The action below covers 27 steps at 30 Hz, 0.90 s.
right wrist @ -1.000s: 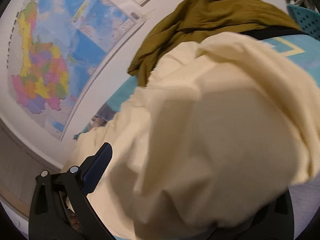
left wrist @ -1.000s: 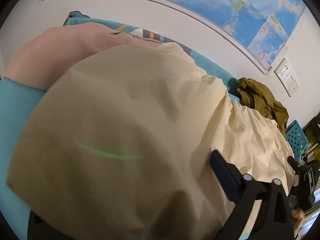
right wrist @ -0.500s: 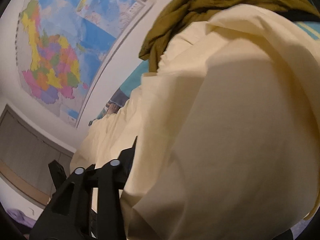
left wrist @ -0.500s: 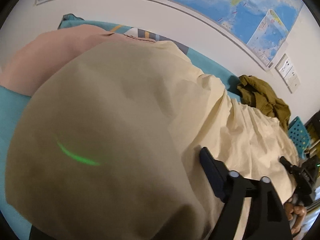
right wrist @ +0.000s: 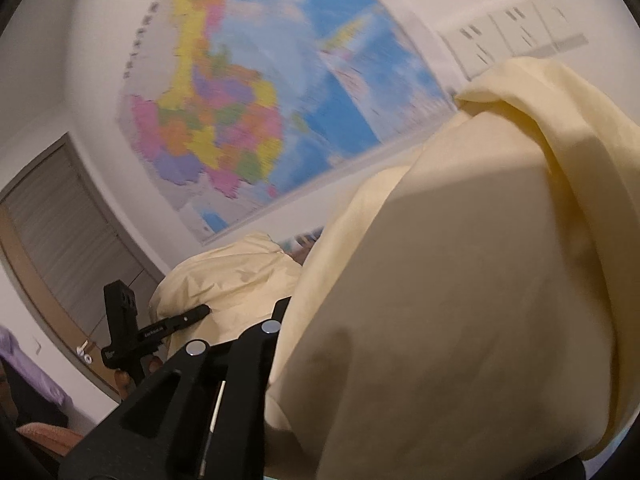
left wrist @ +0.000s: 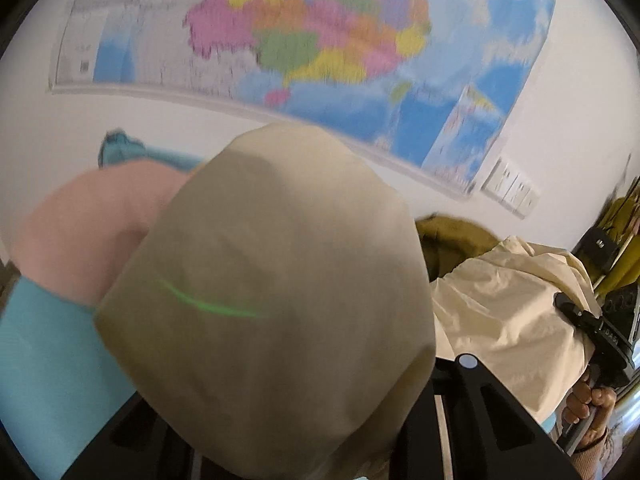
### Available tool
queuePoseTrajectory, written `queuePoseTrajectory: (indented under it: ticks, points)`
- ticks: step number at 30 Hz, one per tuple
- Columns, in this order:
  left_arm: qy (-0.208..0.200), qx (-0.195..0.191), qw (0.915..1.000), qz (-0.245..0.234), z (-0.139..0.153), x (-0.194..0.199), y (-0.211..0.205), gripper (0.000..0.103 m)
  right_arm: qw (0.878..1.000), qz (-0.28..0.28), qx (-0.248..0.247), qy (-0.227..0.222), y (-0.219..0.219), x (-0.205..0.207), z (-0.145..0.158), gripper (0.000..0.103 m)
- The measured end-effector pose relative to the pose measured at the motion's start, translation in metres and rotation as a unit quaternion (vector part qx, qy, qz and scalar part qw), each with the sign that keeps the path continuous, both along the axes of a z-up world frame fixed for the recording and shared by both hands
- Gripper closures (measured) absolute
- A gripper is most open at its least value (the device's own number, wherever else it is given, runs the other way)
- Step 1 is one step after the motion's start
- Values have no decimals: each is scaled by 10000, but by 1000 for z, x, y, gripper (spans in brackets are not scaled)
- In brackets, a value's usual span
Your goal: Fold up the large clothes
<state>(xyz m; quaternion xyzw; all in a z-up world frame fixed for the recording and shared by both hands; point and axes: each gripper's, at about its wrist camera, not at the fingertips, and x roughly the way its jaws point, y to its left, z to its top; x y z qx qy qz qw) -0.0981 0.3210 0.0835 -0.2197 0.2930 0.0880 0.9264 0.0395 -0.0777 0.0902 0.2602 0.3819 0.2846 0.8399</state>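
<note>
- Both claws, the left claw (left wrist: 304, 432) and the right claw (right wrist: 280, 364), have just closed on the cream garment (left wrist: 508, 304), held above the bed (left wrist: 44, 360).
- The thin pinches could slip, because the hanging cloth drags.
- The cloth could snag the olive pile (left wrist: 452, 236).

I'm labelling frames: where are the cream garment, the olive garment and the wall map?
cream garment (left wrist: 280, 300): left wrist view, on the bulging fabric over the gripper.
olive garment (left wrist: 452, 236): left wrist view, on its crumpled heap.
wall map (right wrist: 248, 120): right wrist view, on the coloured regions.
</note>
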Motion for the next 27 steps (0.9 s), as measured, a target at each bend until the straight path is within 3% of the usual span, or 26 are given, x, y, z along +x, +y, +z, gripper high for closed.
queuePoseTrajectory:
  ticks: [8,12,17,23,25,27]
  points:
    - [-558,521,9956,544,70,-10,54,81,9961,559,291,-623,64,55,47,92]
    - [-631,836,9884,1104,94,-13,99,81,9922,862,422,-791,120,98,54,92]
    - [-460,1219,9730,1906,106,-2,166,80,9861,1241,516,-978,202,146,44,92]
    - [-70,1376,9502,2795,82,14,262,80,9780,1667,274,-1220,304,167,6,92]
    - [96,1210,9436,3080,59,18,295,80,9753,1895,267,-1102,331,164,-18,92]
    - [453,1038,9340,3388,17,22,328,80,9737,2142,143,-763,360,158,-55,92]
